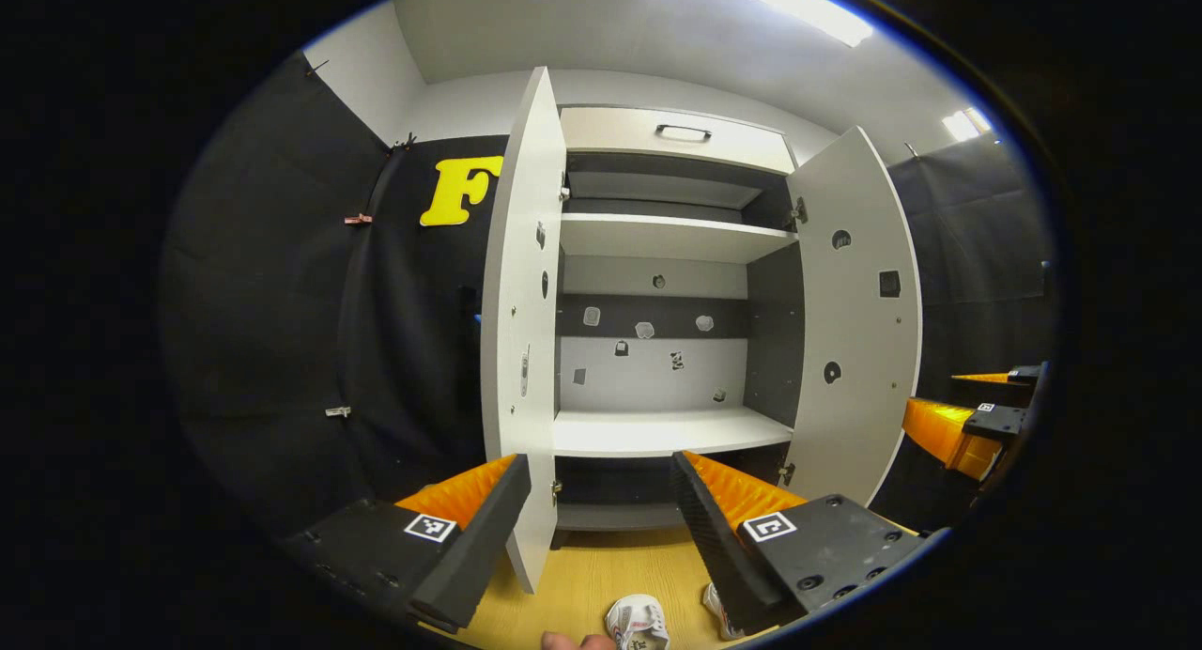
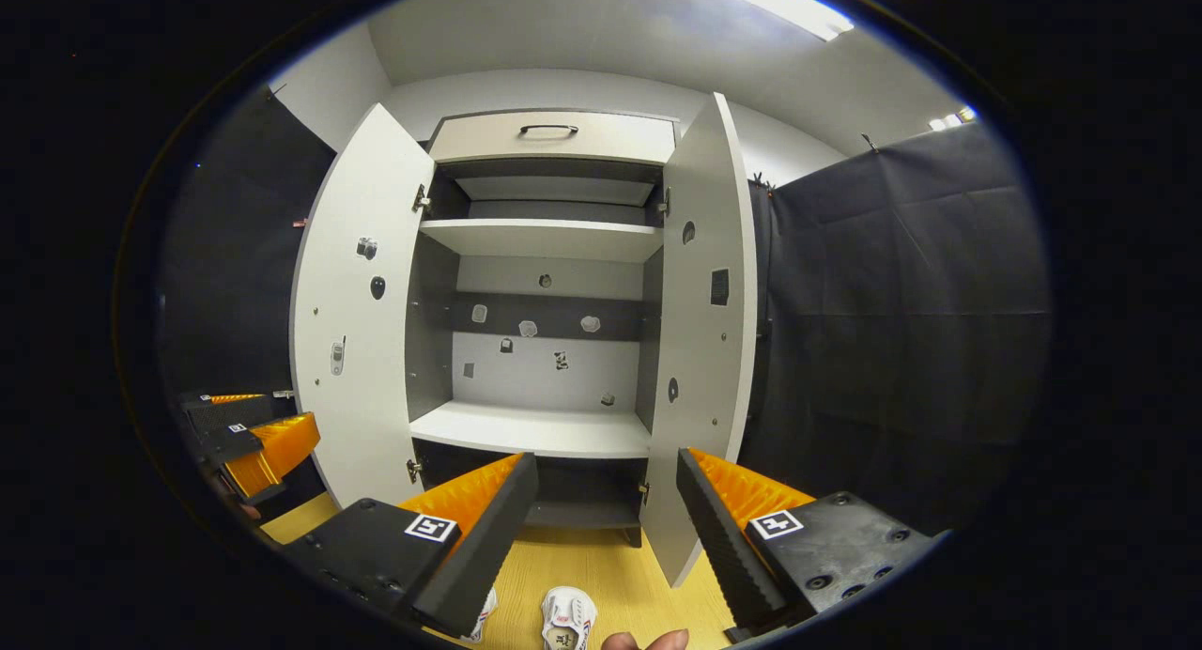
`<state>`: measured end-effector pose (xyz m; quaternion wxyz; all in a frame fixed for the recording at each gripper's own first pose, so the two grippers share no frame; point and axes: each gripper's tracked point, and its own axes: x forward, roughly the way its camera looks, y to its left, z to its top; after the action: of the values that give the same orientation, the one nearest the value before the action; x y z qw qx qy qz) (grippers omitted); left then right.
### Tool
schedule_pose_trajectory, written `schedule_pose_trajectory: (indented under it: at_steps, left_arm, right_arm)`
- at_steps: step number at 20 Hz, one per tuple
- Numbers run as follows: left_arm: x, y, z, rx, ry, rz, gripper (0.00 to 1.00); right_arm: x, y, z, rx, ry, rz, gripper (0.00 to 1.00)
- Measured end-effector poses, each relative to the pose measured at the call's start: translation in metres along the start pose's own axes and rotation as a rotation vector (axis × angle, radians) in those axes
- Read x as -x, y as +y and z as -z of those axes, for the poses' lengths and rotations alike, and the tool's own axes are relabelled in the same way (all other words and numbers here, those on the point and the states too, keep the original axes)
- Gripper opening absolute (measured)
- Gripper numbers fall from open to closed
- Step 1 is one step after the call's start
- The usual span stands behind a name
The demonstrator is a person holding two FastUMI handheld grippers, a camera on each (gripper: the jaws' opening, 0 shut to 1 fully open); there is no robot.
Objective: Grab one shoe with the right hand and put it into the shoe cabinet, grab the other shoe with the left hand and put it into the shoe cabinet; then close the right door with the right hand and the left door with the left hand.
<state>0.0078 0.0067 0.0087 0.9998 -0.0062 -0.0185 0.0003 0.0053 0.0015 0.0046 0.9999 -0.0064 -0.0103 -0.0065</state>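
In the left gripper view, the left gripper (image 1: 596, 514) is held with its two fingers spread apart and nothing between them. Two shoes are seen on the wooden floor (image 1: 582, 575) below it: one shoe (image 1: 639, 622) between the fingers, the other shoe (image 1: 716, 608) partly hidden by the finger on the view's right. A fingertip (image 1: 568, 642) is glimpsed at the bottom edge. Farther off, the right gripper (image 1: 977, 415) is seen at the view's right edge; whether it is spread or closed cannot be told from there.

In the right gripper view, the right gripper's fingers are likewise parted and empty.

Beyond stands one shoe cabinet (image 1: 657, 255), with two doors, the left door (image 1: 521, 331) and the right door (image 1: 855, 321), both swung open. Two white shelves are counted inside, the upper shelf (image 1: 671, 237) and the lower shelf (image 1: 667, 432), both bare. One drawer (image 1: 676, 135) with one handle is set at the top.
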Motion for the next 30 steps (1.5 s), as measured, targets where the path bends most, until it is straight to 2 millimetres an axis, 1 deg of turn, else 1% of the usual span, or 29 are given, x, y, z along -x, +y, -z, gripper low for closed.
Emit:
schedule_pose_trajectory:
  at_steps: [6, 8, 10, 11, 13, 15, 17, 20, 22, 25, 28, 30]
  left_arm:
    - [0.006, 0.014, -0.004, -0.024, -0.016, -0.04, 0.94]
    - [0.009, 0.018, -0.001, -0.023, -0.014, -0.049, 0.95]
    - [0.012, 0.023, 0.0, -0.024, -0.015, -0.058, 0.95]
    - [0.012, 0.025, 0.001, -0.026, -0.017, -0.063, 0.95]
    - [0.015, 0.028, 0.004, -0.028, -0.018, -0.07, 0.95]
    - [0.017, 0.03, 0.008, -0.018, -0.01, -0.077, 0.95]
    - [0.02, 0.033, 0.013, -0.014, 0.002, -0.088, 0.95]
    - [0.022, 0.037, 0.021, -0.02, 0.019, -0.105, 0.95]
    - [0.024, 0.04, 0.027, -0.02, 0.032, -0.112, 0.95]
    - [0.024, 0.041, 0.034, -0.028, 0.044, -0.119, 0.95]
    - [0.024, 0.041, 0.042, -0.03, 0.062, -0.119, 0.94]
    - [0.024, 0.042, 0.047, -0.035, 0.075, -0.122, 0.95]
  right_arm:
    - [-0.002, 0.009, 0.009, -0.012, 0.02, -0.034, 0.97]
    - [-0.002, 0.015, 0.021, -0.02, 0.056, -0.052, 0.97]
    - [-0.001, 0.022, 0.04, -0.034, 0.105, -0.073, 0.97]
    - [0.0, 0.025, 0.053, -0.035, 0.135, -0.086, 0.97]
    - [0.004, 0.035, 0.087, -0.043, 0.215, -0.12, 0.97]
    - [0.011, 0.046, 0.126, -0.069, 0.31, -0.151, 0.98]
    - [0.019, 0.052, 0.167, -0.082, 0.391, -0.171, 0.98]
    - [0.031, 0.058, 0.232, -0.068, 0.509, -0.193, 0.98]
    - [0.038, 0.062, 0.267, -0.078, 0.574, -0.204, 0.98]
    - [0.043, 0.066, 0.316, -0.094, 0.66, -0.209, 0.97]
    - [0.041, 0.069, 0.36, -0.099, 0.721, -0.2, 0.97]
    - [0.038, 0.072, 0.386, -0.121, 0.764, -0.195, 0.9]
